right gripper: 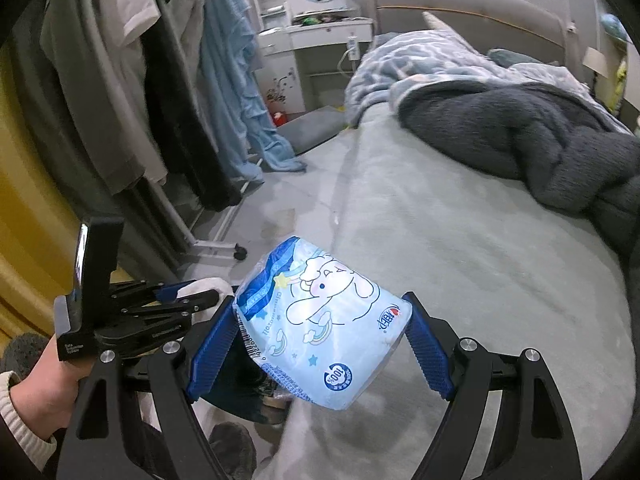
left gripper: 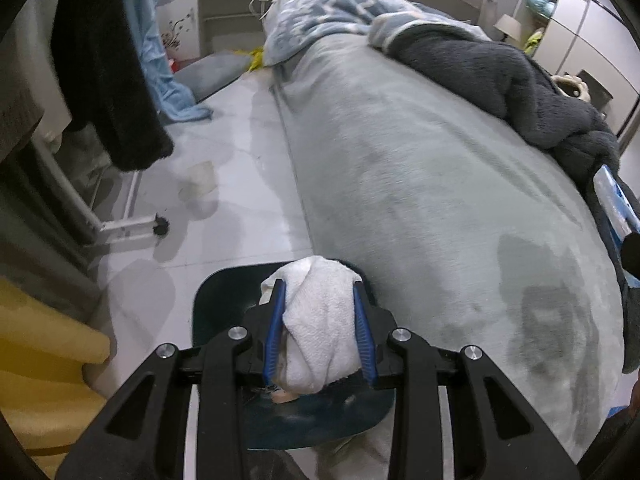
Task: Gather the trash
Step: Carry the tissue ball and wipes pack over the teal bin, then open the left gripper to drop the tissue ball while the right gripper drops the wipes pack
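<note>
My left gripper [left gripper: 319, 292] is shut on a crumpled white tissue wad [left gripper: 320, 328] and holds it above a dark round trash bin [left gripper: 224, 304] standing on the floor beside the bed. The left gripper also shows in the right wrist view [right gripper: 192, 292], at lower left, with the white wad between its fingers. My right gripper [right gripper: 320, 320] is shut on a light blue tissue pack [right gripper: 324, 324] with a cartoon print, held over the bed's near edge. The dark bin [right gripper: 240, 396] lies partly hidden below the pack.
A grey bed [left gripper: 440, 200] with a dark fleece blanket [left gripper: 520, 92] and a blue quilt [left gripper: 332, 8] fills the right. A clothes rack [left gripper: 128, 220] with hanging garments stands on the left of the grey floor. A yellow curtain [left gripper: 40, 360] hangs at lower left. A white dresser [right gripper: 316, 52] is at the back.
</note>
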Tool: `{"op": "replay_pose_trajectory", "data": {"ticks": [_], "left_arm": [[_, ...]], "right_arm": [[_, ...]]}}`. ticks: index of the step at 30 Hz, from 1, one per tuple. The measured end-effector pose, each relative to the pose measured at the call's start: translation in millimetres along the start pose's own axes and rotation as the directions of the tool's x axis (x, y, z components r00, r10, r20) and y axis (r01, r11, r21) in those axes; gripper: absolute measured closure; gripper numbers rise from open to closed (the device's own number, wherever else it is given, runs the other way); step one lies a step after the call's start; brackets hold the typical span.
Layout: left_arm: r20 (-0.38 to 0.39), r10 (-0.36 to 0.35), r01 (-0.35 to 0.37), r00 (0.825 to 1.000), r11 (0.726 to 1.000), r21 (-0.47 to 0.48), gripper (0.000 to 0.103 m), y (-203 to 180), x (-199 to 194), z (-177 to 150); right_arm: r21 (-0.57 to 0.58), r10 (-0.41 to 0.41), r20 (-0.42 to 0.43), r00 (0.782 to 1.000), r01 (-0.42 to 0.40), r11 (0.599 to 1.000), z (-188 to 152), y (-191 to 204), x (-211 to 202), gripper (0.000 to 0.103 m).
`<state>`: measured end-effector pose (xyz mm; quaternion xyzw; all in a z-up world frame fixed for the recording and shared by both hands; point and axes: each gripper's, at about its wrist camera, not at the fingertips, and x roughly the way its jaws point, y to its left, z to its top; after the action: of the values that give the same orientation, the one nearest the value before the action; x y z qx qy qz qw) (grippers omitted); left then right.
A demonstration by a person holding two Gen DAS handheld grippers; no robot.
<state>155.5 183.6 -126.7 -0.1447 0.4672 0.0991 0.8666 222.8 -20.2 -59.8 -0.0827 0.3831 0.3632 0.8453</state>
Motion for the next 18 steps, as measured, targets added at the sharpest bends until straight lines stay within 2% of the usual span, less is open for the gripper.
{"op": "replay_pose_trajectory", "data": {"ticks": [6, 13, 18], "left_arm": [[-0.047, 0.009, -0.01, 0.999, 1.0, -0.013, 0.068, 22.4, 8.8, -6.4], [-0.153, 0.005, -0.012, 0.988, 0.999, -0.044, 0.066, 49.3, 29.7, -18.2], [-0.211, -0.02, 0.004, 0.977, 0.997, -0.073, 0.056, 64.6, 40.4, -28.5]], "right_arm": [[-0.06, 0.04, -0.025, 0.999, -0.042, 0.997, 8.9, 26.3, 29.0, 0.021], [-0.107, 0.07, -0.07, 0.995, -0.078, 0.991, 8.4, 49.6, 59.1, 0.021], [-0.121, 0.08, -0.107, 0.991, -0.093, 0.988, 4.4, 60.0, 80.4, 0.021]]}}
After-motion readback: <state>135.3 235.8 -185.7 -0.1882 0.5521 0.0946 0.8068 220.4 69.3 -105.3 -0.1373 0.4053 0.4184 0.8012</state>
